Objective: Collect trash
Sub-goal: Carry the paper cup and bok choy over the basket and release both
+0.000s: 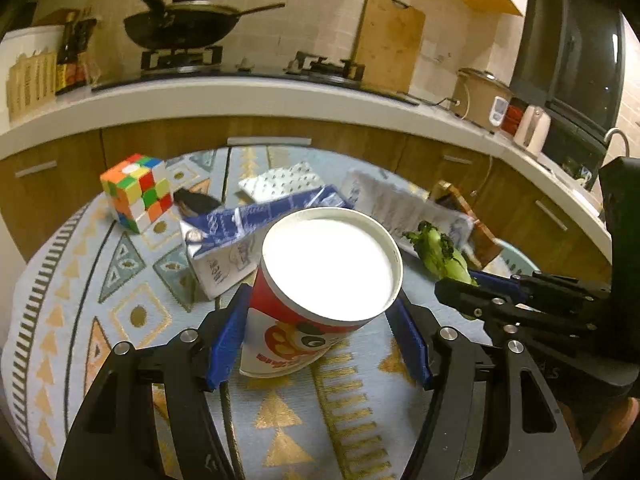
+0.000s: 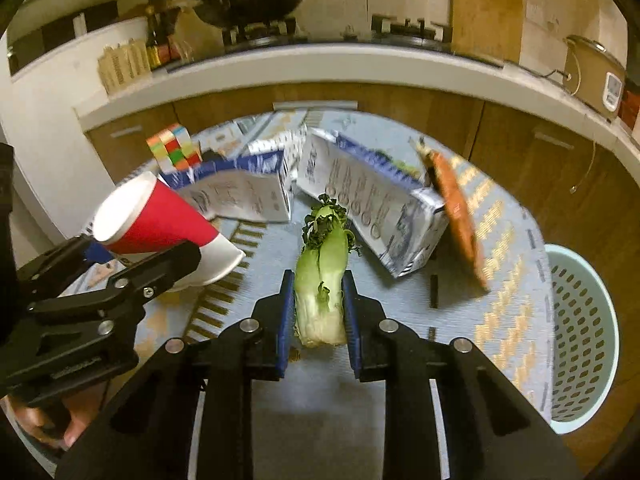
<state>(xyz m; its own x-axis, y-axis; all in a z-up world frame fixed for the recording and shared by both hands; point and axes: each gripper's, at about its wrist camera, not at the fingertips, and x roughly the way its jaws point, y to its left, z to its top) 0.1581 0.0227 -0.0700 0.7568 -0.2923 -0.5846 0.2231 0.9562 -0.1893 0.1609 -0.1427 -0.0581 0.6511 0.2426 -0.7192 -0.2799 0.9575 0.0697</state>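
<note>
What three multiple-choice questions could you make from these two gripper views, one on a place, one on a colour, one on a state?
1. Where is the basket?
A. Beyond the table's right edge, lower than the tabletop
B. On the stove
C. Beside the cube

2. What colour is the cup's outer wall mostly?
A. Green
B. Red
C. Black

3. What is the right gripper doing?
A. Open above the basket
B. Shut on the cup
C. Shut on the bok choy

Answers:
1 A: the right view shows it past the tablecloth's right edge.
2 B: both views show a red wall with a white rim; the left gripper holds the cup.
3 C: both blue pads press the stalk's sides.
</note>
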